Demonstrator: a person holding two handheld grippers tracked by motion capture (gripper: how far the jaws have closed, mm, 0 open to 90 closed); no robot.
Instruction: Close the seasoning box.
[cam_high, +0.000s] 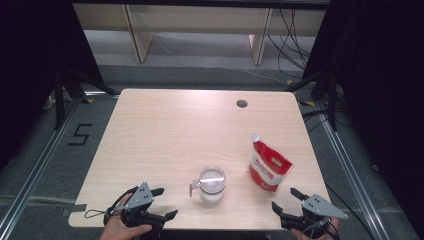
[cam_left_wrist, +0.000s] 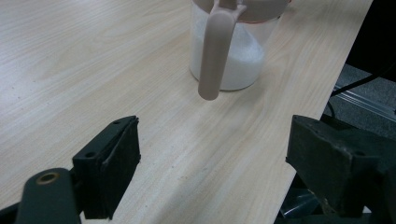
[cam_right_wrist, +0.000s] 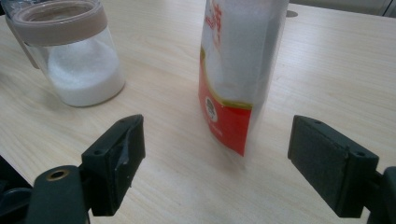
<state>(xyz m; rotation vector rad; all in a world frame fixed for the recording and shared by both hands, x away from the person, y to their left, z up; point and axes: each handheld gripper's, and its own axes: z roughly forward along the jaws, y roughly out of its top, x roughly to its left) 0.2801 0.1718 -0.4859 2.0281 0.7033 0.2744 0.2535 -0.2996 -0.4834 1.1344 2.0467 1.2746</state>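
- The left gripper (cam_high: 166, 202) sits at the near edge of the desk (cam_high: 165, 130), toward its left corner, held in a hand (cam_high: 120, 227); its jaws stand wide apart with nothing between them.
- The right gripper (cam_high: 285, 200) sits at the near edge toward the right corner, its jaws likewise spread wide and empty.
- A clear jar (cam_high: 212, 185) partly filled with white granules stands near the near edge, about midway between the two grippers.
- The jar has a beige rim and a beige handle (cam_left_wrist: 215, 51) that hangs down its side, facing the left gripper.
- A red-and-white pouch (cam_high: 269, 167) stands upright just right of the jar, apart from it, ahead of the right gripper.
- In the right gripper view the pouch (cam_right_wrist: 240, 70) lies straight ahead between the open jaws, not touched by them, and the jar (cam_right_wrist: 74, 56) stands off to the left.
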